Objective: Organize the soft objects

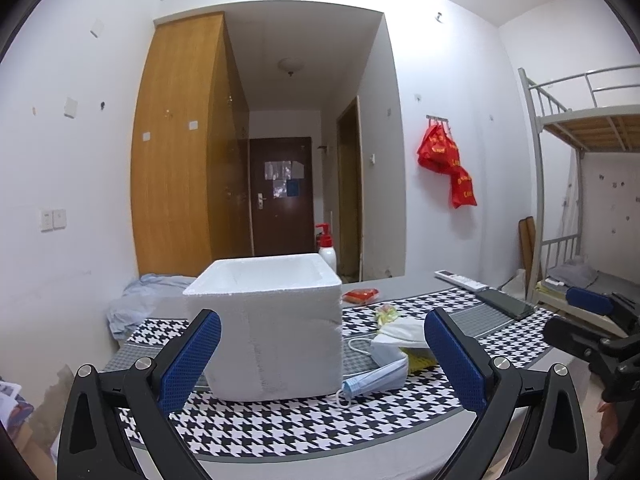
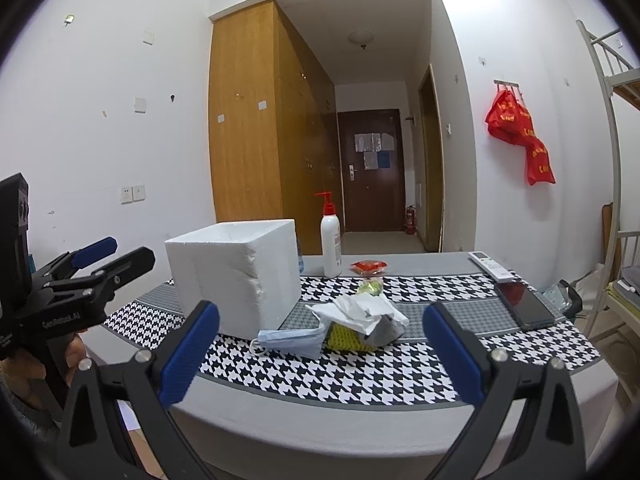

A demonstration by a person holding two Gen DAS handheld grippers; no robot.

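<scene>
A white foam box (image 1: 268, 320) (image 2: 236, 276) with an open top stands on the houndstooth cloth (image 1: 280, 420) (image 2: 360, 372). Right of it lies a heap of soft things: a blue face mask (image 1: 376, 380) (image 2: 292, 338), a white mask (image 1: 400, 330), crumpled white paper (image 2: 356, 308) and a yellow mesh piece (image 2: 346, 338). My left gripper (image 1: 324, 364) is open, short of the box, holding nothing. My right gripper (image 2: 320, 356) is open in front of the heap, also holding nothing. Each gripper shows at the edge of the other's view.
A pump bottle (image 2: 331, 246), a red packet (image 2: 368, 266), a small green-yellow wrapper (image 2: 370, 288), a remote (image 2: 490, 266) and a phone (image 2: 524, 304) lie farther back and right. Blue cloth (image 1: 136, 300) bunches at the table's left end. A bunk bed (image 1: 580, 200) stands right.
</scene>
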